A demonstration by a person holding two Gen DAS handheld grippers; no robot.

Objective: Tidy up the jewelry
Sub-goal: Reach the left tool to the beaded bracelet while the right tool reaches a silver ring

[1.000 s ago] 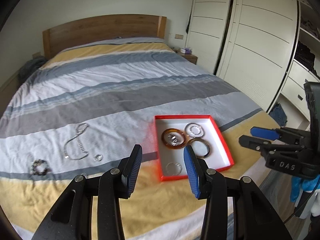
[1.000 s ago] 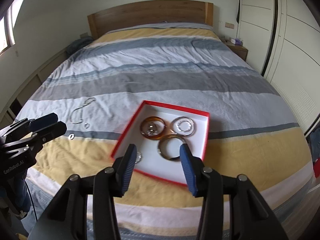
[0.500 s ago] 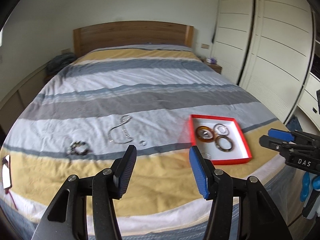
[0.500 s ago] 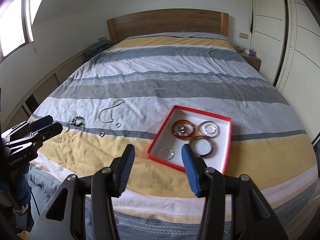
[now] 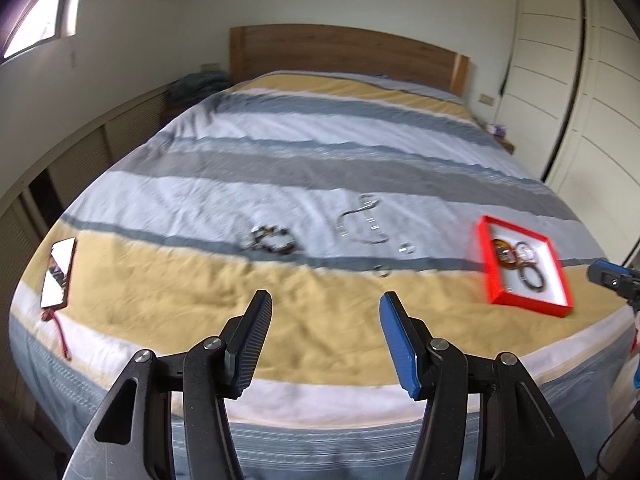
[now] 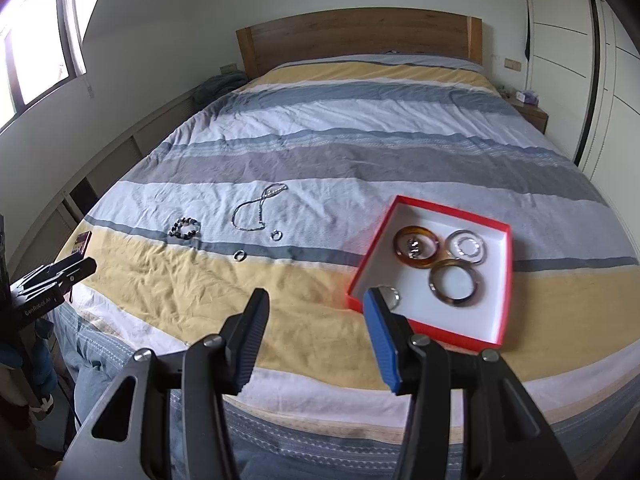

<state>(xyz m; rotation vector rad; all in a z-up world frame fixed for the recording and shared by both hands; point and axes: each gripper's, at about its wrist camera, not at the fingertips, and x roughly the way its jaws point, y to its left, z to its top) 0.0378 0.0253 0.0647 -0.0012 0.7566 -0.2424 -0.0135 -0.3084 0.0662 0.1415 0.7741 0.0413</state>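
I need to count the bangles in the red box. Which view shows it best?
The right wrist view: the red box lies near and sharp, its rings separable. The left wrist view shows it small, blurred, far right.

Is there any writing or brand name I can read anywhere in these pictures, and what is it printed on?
"GenRoboAI": white letters on the black body of the left gripper, seen at the left edge of the right wrist view; the last letters are small, so that reading is not certain.
The small dark card near the bed's left edge has a print too small to read.
The red box shows no lettering.
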